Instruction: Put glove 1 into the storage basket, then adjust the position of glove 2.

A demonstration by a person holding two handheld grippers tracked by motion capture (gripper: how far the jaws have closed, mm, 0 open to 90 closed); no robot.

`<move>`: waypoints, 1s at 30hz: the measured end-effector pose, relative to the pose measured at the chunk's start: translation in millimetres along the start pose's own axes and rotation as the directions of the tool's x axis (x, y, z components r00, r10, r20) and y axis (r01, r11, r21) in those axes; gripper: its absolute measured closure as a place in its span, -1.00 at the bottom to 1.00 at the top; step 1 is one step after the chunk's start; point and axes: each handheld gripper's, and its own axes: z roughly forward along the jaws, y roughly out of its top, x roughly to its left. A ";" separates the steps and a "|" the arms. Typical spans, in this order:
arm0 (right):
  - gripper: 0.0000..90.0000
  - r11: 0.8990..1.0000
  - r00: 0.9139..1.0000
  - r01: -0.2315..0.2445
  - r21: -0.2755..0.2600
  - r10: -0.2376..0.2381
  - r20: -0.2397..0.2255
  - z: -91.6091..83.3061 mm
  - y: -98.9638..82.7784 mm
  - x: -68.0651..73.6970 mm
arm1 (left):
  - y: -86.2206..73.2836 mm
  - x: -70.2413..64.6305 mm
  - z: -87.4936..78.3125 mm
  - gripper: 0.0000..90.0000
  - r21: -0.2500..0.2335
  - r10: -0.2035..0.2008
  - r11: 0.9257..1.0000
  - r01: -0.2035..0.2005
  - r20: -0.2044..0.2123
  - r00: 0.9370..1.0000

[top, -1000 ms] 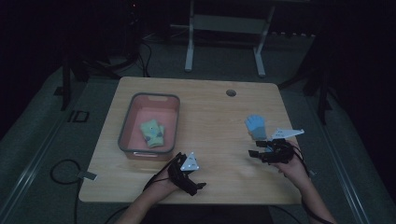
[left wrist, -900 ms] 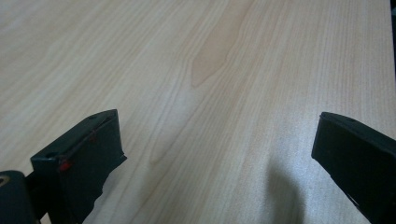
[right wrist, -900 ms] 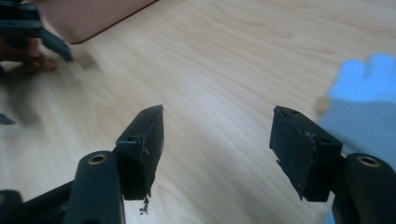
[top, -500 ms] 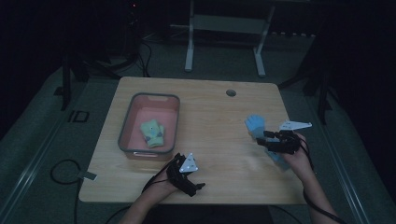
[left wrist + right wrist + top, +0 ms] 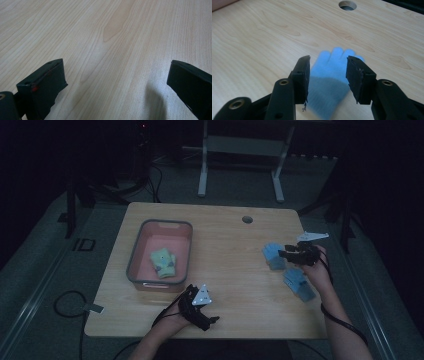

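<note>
**Right hand-held gripper poised over a blue glove**

My right hand-held gripper (image 5: 328,75) has its jaws partly apart; they have just been closing, and the blue glove (image 5: 330,82) lies on the counter between and below them. I cannot tell whether the pads touch the fabric yet. In the high view this right hand-held gripper (image 5: 285,254) sits at about 3 o'clock on the counter (image 5: 230,245), right beside that blue glove (image 5: 272,255). A second blue glove (image 5: 298,284) lies just toward 5 o'clock from it, partly under my forearm.

My left hand-held gripper (image 5: 115,82) has its jaws wide, with bare wood between them. In the high view this left hand-held gripper (image 5: 200,307) rests near the counter's 6 o'clock edge.

Farther out, toward 9 o'clock, a pink bin (image 5: 142,270) with a grey rim holds green gloves (image 5: 164,262). A round hole (image 5: 247,219) sits near 1 o'clock.
</note>
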 end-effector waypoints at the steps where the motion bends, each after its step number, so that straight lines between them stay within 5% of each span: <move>1: 0.22 1.000 1.000 0.012 0.008 -0.012 0.001 3.8 0.5 -0.9 | -0.2 0.0 -0.1 -0.96 -0.001 0.000 1.000 0.000 -0.002 1.000; 13: 0.29 0.991 0.998 0.049 0.121 -0.053 0.031 53.4 -7.5 -10.2 | -2.4 0.4 -3.7 -0.96 -0.027 -0.001 1.000 0.001 -0.013 1.000; 16: 0.29 0.982 0.996 0.063 0.178 -0.072 0.045 61.5 -11.8 -10.2 | -2.8 0.4 -4.4 -0.96 -0.023 0.010 1.000 -0.010 -0.015 1.000; 23: 0.69 0.986 0.999 -0.022 0.167 0.016 0.037 62.0 -13.2 -7.3 | -3.6 1.3 -5.5 -0.96 -0.032 0.006 0.999 -0.007 -0.014 1.000; 30: 0.84 0.982 0.994 -0.094 0.166 0.083 0.068 62.2 -11.5 -2.4 | -4.2 1.8 -5.5 -0.96 -0.034 0.007 0.999 -0.008 -0.018 1.000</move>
